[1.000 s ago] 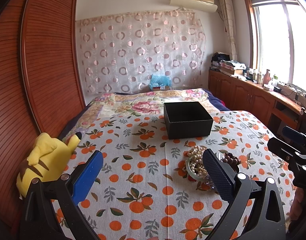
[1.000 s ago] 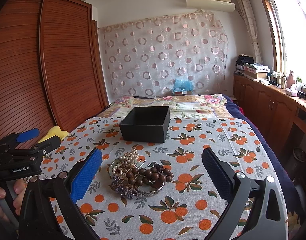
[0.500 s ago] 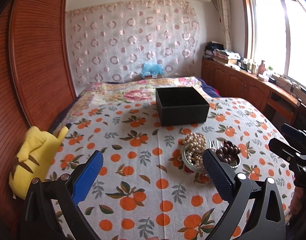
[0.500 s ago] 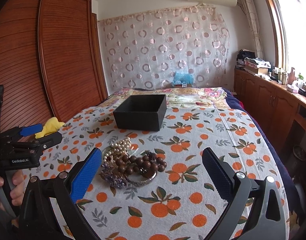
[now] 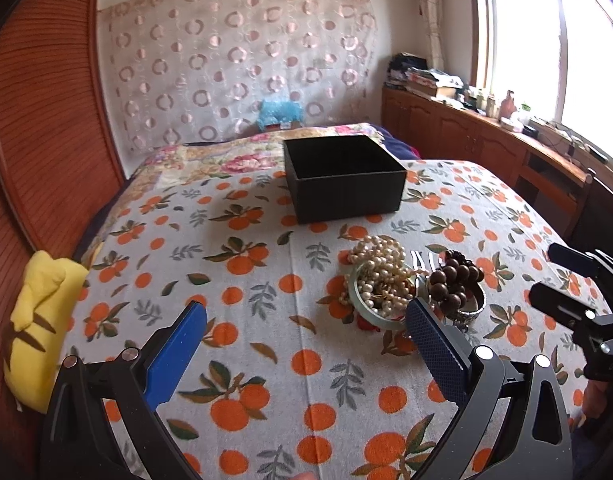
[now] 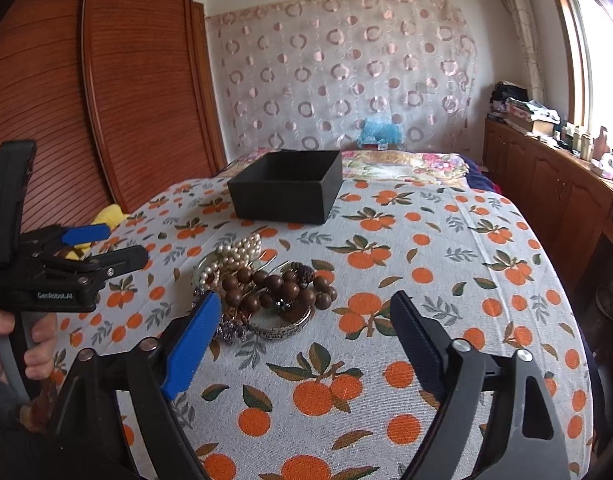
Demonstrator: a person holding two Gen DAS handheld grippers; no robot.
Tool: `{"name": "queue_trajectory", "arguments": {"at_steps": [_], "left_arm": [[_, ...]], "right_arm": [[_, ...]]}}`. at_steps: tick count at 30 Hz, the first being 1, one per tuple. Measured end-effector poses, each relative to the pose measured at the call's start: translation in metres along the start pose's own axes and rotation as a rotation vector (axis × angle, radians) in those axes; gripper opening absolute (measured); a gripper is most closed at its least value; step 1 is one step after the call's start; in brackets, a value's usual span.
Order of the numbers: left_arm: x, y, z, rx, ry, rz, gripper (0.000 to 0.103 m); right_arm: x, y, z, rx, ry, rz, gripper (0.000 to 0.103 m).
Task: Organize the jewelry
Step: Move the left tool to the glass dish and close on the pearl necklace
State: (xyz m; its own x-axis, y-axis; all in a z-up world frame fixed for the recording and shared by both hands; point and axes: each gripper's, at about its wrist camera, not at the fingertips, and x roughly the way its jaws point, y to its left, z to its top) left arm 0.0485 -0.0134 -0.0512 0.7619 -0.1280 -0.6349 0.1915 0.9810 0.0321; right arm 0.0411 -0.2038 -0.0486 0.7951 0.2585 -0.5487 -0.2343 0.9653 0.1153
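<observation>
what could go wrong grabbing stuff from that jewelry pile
The pearl strand, brown bead bracelet and silver bangle lie heaped together, so lifting one may drag others along. The cloth under them looks soft, so a low pinch by the open right gripper may catch fabric. The black box sits well beyond the pile, so pieces may drop on the way.

Black box [image 5: 342,178], orange-print white cloth [image 5: 266,320], cream pearls [image 5: 380,264], brown beads [image 6: 280,286], yellow plush [image 5: 42,320]

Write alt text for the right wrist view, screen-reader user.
Open right tongs hover over an orange-print bedspread, just short of a jewelry pile: brown bead bracelet, pearl strands and a silver bangle. An open black box sits beyond the pile. The left tongs, also open, enter at left, held in a hand.
</observation>
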Motion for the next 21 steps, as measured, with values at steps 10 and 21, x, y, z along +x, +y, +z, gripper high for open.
{"name": "queue_trajectory", "arguments": {"at_steps": [10,21], "left_arm": [[0.038,-0.010,0.020,0.071,0.060,-0.106,0.088],[0.076,-0.026,0.032,0.102,0.146,-0.200,0.050]], "right_arm": [[0.010,0.001,-0.004,-0.017,0.057,0.028,0.079],[0.015,-0.003,-0.002,-0.043,0.084,0.042,0.078]]}}
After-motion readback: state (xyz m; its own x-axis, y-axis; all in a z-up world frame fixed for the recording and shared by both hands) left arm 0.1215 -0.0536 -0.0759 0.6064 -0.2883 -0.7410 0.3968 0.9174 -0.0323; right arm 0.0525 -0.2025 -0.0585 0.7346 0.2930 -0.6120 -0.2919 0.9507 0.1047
